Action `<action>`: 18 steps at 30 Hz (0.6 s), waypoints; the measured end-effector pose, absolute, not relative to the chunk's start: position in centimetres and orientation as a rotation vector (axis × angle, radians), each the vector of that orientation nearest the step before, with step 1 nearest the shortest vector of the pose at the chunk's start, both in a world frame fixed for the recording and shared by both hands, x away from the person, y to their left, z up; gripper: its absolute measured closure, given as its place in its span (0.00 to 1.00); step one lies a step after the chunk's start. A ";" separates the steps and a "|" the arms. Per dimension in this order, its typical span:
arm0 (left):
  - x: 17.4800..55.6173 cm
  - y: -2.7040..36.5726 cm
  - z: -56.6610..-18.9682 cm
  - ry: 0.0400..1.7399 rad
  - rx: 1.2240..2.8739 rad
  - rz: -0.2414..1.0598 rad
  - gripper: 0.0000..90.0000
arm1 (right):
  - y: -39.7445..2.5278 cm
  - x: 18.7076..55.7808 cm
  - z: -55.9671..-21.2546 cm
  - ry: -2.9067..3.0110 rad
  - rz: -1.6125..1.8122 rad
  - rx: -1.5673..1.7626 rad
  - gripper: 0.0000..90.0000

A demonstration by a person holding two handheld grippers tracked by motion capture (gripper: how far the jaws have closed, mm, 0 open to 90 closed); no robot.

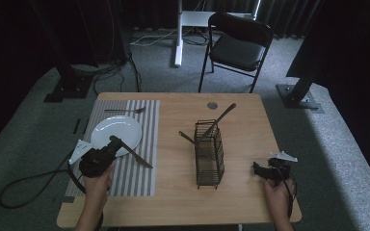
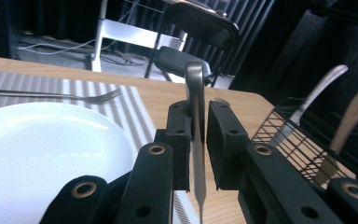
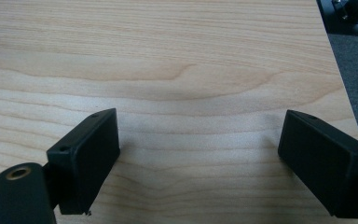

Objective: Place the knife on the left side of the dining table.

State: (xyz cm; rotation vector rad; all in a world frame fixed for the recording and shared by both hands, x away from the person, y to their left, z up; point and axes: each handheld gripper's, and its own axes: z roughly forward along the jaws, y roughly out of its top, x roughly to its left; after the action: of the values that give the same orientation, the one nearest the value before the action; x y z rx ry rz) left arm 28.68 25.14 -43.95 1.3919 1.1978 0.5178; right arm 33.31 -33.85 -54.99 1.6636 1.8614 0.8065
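While the knife (image 2: 195, 116) is pinched edge-on between the left gripper (image 1: 110, 147) jaws, its blade is seen angling out toward 4 o'clock over the striped placemat (image 1: 144, 120), just beside the white plate (image 1: 107, 126). Thin pad contact is noted on a slick flat handle, so rotation or slip in the grasp is judged likely if it is swung fast. Placement beside the plate looks intended; a clipped plate rim could result from a low approach. The right gripper (image 3: 198, 154) is held spread wide over bare table (image 3: 177, 56), at 3 o'clock of the wire caddy (image 1: 209, 154).
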 end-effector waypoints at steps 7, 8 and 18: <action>28.6 25.9 -44.3 1.226 1.383 0.542 0.84 | -33.9 33.3 -55.0 1.861 0.807 1.664 0.13; 28.6 25.9 -44.3 1.226 1.383 0.542 0.84 | -33.9 33.3 -55.0 1.861 0.807 1.664 0.13; 28.5 26.9 -44.8 1.239 1.366 0.561 0.82 | -33.9 33.3 -55.0 1.861 0.806 1.663 0.13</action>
State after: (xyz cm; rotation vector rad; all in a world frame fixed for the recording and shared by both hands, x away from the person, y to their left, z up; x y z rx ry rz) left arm 28.52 26.92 -44.75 1.3657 1.2393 0.5610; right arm 33.31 -33.86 -55.00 1.6629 1.8615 0.8064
